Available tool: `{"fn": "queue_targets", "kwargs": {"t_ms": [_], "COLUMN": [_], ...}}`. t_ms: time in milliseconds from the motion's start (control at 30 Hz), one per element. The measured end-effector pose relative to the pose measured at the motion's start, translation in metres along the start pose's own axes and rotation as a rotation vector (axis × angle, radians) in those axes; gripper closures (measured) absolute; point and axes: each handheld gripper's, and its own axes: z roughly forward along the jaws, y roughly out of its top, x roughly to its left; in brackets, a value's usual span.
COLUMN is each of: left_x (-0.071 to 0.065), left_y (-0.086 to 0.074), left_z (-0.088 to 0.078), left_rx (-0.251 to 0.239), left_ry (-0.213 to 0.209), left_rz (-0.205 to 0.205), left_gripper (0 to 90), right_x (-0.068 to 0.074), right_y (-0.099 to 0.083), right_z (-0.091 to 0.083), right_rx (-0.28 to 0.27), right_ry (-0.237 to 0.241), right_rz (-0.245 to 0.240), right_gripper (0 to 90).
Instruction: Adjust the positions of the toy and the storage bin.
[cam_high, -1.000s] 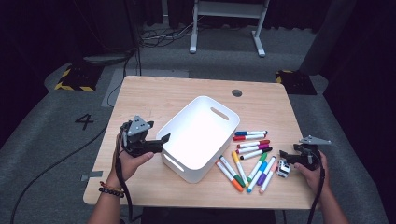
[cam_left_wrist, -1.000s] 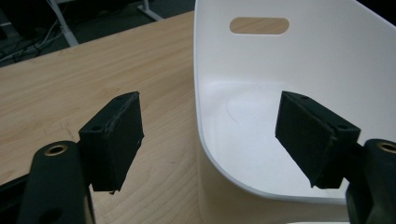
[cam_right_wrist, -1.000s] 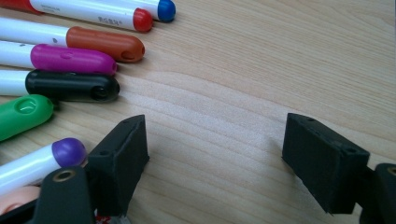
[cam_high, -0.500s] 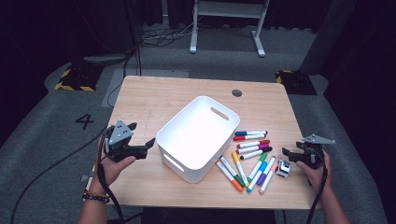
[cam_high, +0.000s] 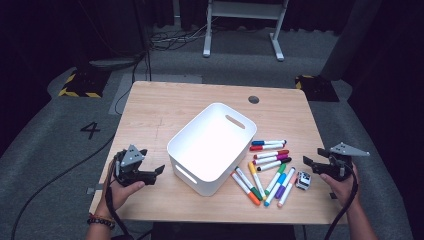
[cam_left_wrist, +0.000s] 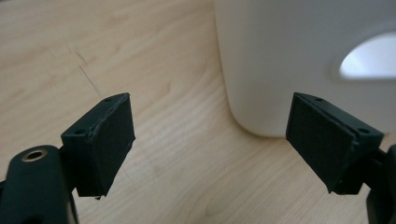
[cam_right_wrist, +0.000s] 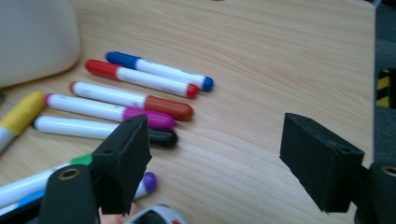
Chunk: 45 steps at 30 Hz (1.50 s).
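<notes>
**A:** So the markers (cam_high: 267, 172) are spread flat on the bench (cam_high: 165, 110), just right of the white bin (cam_high: 212, 150), with the blue, red and brown ones seen lying side by side in the right claw view. How should the first pick be handled?

**B:** An outer one should probably be taken first, say the blue marker (cam_right_wrist: 159, 70), since it's the least crowded. The right claw (cam_high: 314, 165) is held wide open with nothing in it, just off the pile's right edge. It'd best be turned so the jaws straddle the barrel crosswise, gripped near the middle so it doesn't tip.

**A:** And the left claw (cam_high: 159, 171)?

**B:** Also spread wide and empty; its jaws have just been opening, with nothing between them. It's parked near the bin's left corner, not touching. The bin could be steadied from there if it gets nudged.

**A:** Anything in the bin?

**B:** Nothing can be seen inside from the high view. A small cube-like thing (cam_high: 303, 180) sits beside the markers; it should be avoided.
</notes>
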Motion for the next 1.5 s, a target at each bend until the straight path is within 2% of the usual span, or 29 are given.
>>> {"fn": "queue_targets", "kwargs": {"t_ms": [100, 167, 233, 267, 400, 433, 600, 767, 833, 933, 1000, 1067, 1167, 1267, 1333, 1500], "left_x": [-0.003, -0.006, -0.008, -0.009, -0.011, -0.012, -0.017, -0.018, -0.018, -0.019, -0.019, -0.019, -0.018, -0.017, -0.017, -0.017], "left_y": [-0.007, -0.011, -0.014, -0.015, -0.019, -0.019, -0.02, -0.022, -0.023, -0.022, -0.022, -0.022, -0.022, -0.022, -0.022, -0.022], "left_z": [0.011, 0.017, 0.022, 0.024, 0.031, 0.033, 0.046, 0.047, 0.048, 0.049, 0.049, 0.05, 0.05, 0.05, 0.05, 0.05], "left_rx": [0.044, 0.072, 0.096, 0.1, 0.106, 0.112, 0.176, 0.167, 0.166, 0.173, 0.176, 0.176, 0.185, 0.185, 0.185, 0.185], "left_ry": [-0.012, -0.031, -0.029, -0.023, -0.044, -0.037, -0.04, -0.054, -0.054, -0.017, -0.011, -0.011, -0.019, -0.021, -0.021, -0.021], "left_rz": [-0.001, -0.008, 0.005, 0.021, 0.013, 0.009, 0.05, 0.046, 0.025, 0.038, 0.034, 0.019, -0.004, -0.004, -0.004, -0.004], "left_gripper": [15.9, 16.0, 16.2, 16.3, 16.0, 15.8, 15.9, 15.6, 14.5, 8.6, 7.2, 7.0, 7.0, 7.0, 7.0, 7.0], "right_x": [0.015, 0.026, 0.04, 0.048, 0.079, 0.088, 0.127, 0.157, 0.166, 0.178, 0.185, 0.188, 0.191, 0.192, 0.192, 0.197], "right_y": [0.004, 0.007, 0.011, 0.012, 0.016, 0.017, 0.016, 0.011, 0.007, 0.001, -0.004, -0.007, -0.011, -0.013, -0.014, -0.017], "right_z": [-0.003, -0.006, -0.007, -0.008, -0.007, -0.006, 0.003, 0.008, 0.01, 0.013, 0.017, 0.019, 0.021, 0.025, 0.027, 0.031], "right_rx": [-0.011, -0.013, -0.008, -0.011, -0.011, -0.001, 0.026, 0.042, 0.055, 0.074, 0.103, 0.114, 0.12, 0.14, 0.144, 0.171], "right_ry": [0.039, 0.065, 0.096, 0.124, 0.266, 0.278, 0.338, 0.384, 0.405, 0.426, 0.405, 0.423, 0.428, 0.414, 0.431, 0.429], "right_rz": [-0.017, -0.056, -0.071, -0.075, -0.11, -0.126, -0.204, -0.276, -0.302, -0.337, -0.37, -0.368, -0.394, -0.378, -0.368, -0.382], "right_gripper": [24.9, 26.6, 29.3, 30.0, 31.4, 31.4, 32.8, 38.5, 41.2, 45.6, 47.5, 49.8, 52.1, 51.4, 51.5, 51.9]}}
